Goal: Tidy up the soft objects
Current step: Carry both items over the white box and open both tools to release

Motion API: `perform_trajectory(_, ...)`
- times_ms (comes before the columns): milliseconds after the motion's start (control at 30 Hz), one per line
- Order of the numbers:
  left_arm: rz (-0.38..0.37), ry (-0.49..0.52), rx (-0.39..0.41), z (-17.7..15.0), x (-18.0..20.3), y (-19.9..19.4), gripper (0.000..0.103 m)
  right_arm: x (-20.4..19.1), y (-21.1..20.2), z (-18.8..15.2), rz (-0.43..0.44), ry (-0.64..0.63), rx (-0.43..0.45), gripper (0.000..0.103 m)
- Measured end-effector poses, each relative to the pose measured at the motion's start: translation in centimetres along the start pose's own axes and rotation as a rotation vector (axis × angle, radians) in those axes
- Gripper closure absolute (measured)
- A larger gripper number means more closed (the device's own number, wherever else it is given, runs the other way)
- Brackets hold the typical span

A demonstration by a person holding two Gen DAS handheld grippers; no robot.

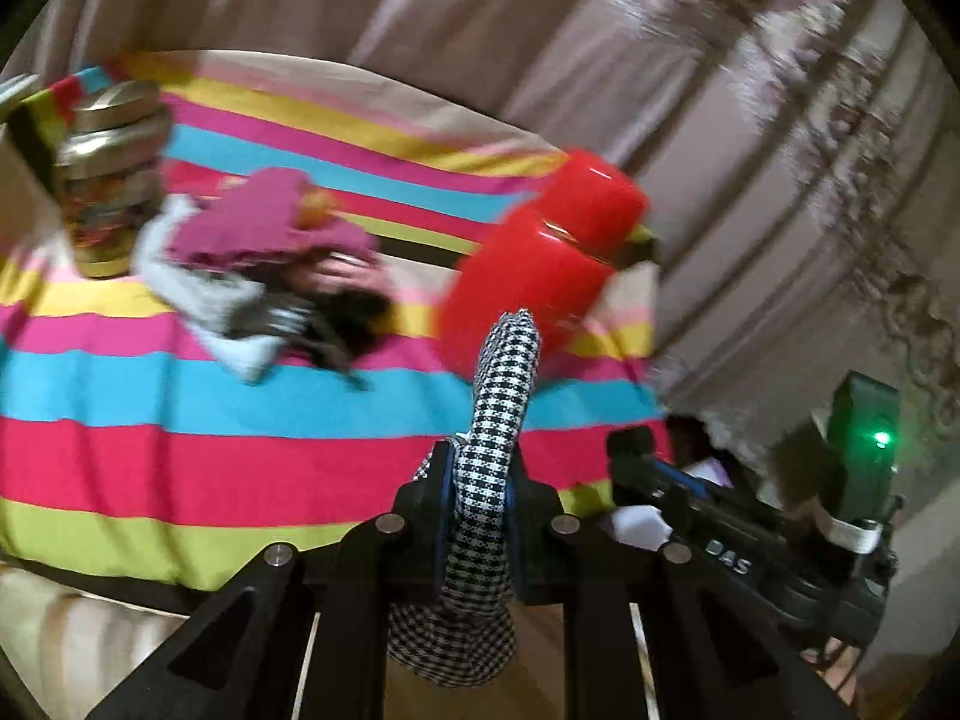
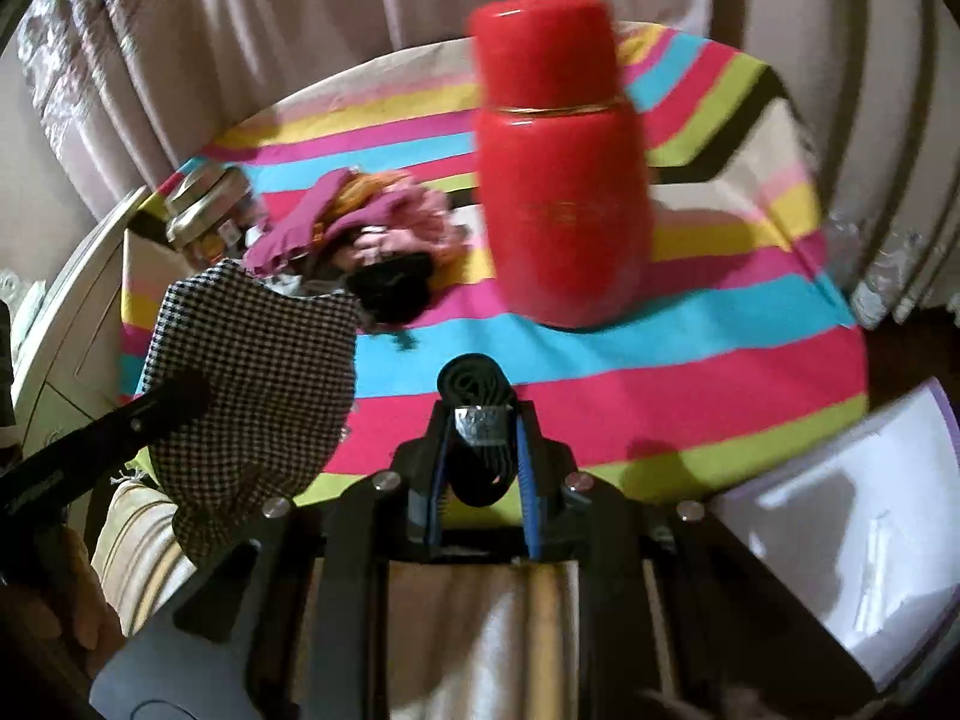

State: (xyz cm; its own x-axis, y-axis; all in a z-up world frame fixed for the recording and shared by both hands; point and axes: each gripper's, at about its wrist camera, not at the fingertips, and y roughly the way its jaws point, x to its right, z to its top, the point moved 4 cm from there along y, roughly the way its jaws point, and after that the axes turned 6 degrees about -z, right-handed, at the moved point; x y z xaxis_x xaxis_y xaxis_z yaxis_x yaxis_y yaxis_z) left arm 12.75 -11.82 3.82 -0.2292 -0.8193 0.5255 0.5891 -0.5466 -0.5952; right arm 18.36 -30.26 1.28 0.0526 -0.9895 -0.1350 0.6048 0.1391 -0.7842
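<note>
My left gripper [image 1: 480,480] is clamped narrow on the houndstooth cloth [image 1: 489,468], and my right gripper [image 2: 480,450] pinches a dark rolled band [image 2: 477,420]. To do this carry well, I should keep both pinches firm and pass clear of the red jar [image 2: 558,180] ahead (it looks easy to topple). The cloth's long axis runs forward between my fingers, its tail hanging below; the pile of clothes [image 1: 270,264] lies ahead-left.
</note>
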Motion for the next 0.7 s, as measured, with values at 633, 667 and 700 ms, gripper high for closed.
perform_trajectory(633, -0.226, 0.212, -0.207, -7.0, 17.9, 10.2, 0.08, 17.8, -6.9, -4.8, -0.325, 0.2, 0.028, 0.079)
perform_trajectory(667, -0.224, 0.225, -0.222, -7.4, 18.4, 10.7, 0.069, 18.4, -7.1, -5.1, -0.337, 0.207, 0.023, 0.079)
perform_trajectory(700, -0.217, 0.23, -0.226, -7.5, 18.4, 11.2, 0.061, 18.8, -7.2, -5.3, -0.339, 0.218, 0.021, 0.079)
